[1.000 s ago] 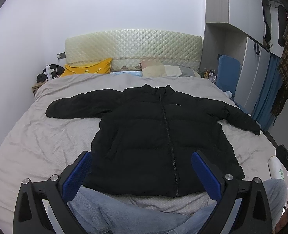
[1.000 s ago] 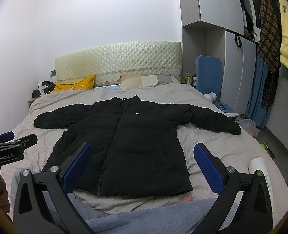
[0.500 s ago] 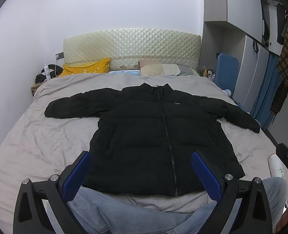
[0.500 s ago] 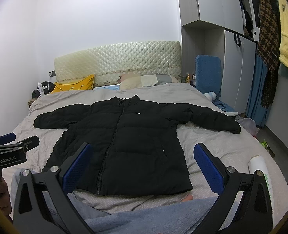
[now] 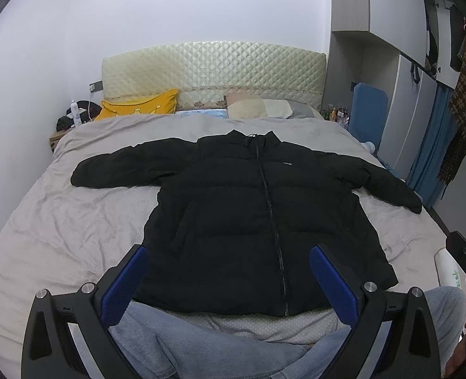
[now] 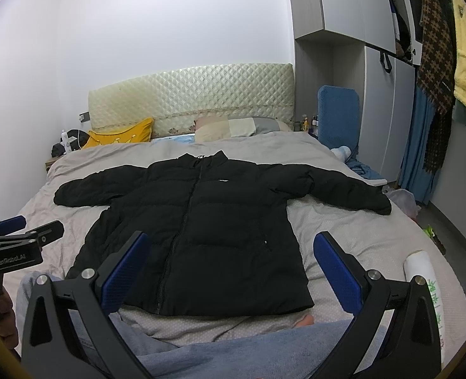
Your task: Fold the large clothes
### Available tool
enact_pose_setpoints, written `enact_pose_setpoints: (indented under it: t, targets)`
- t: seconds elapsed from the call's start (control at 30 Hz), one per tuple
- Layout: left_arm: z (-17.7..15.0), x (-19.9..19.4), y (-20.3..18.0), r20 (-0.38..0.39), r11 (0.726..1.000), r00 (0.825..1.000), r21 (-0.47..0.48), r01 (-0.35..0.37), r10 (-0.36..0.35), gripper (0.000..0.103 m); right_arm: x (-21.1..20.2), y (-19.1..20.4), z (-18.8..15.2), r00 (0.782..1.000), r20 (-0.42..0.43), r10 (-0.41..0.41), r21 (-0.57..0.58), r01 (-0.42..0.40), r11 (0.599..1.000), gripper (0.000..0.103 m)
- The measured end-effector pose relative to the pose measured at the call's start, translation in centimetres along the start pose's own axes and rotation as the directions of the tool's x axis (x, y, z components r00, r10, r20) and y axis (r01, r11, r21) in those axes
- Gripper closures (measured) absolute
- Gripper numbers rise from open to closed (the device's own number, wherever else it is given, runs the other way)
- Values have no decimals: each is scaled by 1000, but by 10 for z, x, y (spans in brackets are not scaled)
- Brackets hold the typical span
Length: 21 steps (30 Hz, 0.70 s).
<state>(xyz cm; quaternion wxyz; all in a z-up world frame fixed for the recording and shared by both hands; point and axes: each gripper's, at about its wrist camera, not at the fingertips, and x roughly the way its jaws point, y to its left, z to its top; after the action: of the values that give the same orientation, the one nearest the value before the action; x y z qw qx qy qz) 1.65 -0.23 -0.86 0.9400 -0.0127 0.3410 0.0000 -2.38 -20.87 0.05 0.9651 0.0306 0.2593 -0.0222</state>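
A black quilted puffer jacket (image 5: 258,221) lies flat in the middle of the frame, front side up and zipped closed, on a wide bed with a wrinkled grey dotted cover (image 5: 59,227). Both sleeves are spread out, one reaching to the left of the frame, the other down to the right edge of the bed. Its collar points toward the cream diamond-quilted headboard (image 5: 214,75) at the top centre, and its hem sits low in the frame, just above the person's knees in light blue jeans (image 5: 169,341).

At the bottom of the left wrist view, the left tongs (image 5: 229,279) are held wide apart, blue pads either side of the jacket's hem, gripping nothing and hanging above the fabric. Same story in the right wrist view: the right tongs (image 6: 233,270) stand wide apart, empty, framing the lower half of the jacket (image 6: 201,227). At that view's left edge the other black tool shows, with a hand under it.

Up by the headboard, a yellow cushion (image 5: 141,109) lies at the left and a beige and grey pillow (image 5: 264,109) at the centre right. A white rolled item with green print (image 6: 422,271) rests on the bed at the lower right. Checked and yellow garments (image 6: 438,41) hang by the grey wardrobe (image 6: 381,104) at the upper right.
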Motion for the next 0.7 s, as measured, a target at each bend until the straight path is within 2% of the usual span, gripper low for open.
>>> enact_pose_setpoints:
  t: [0.17, 0.3, 0.37, 0.7]
  targets:
    - [5, 2, -1, 1, 1000, 1000, 8, 21, -21, 0, 4, -4, -2, 1000, -9, 8, 5, -8, 1000, 0]
    - [11, -2, 3, 33, 1000, 999, -9, -9, 10, 0, 11, -12, -1, 1000, -19, 12, 33, -12, 999, 0]
    - [13, -2, 2, 35, 1000, 999, -14, -2, 3, 0, 15, -13, 0, 1000, -25, 13, 30, -12, 999, 0]
    - [28, 9, -8, 33, 1000, 999, -1, 12, -12, 0, 29, -14, 18, 1000, -1, 7, 12, -7, 1000, 0]
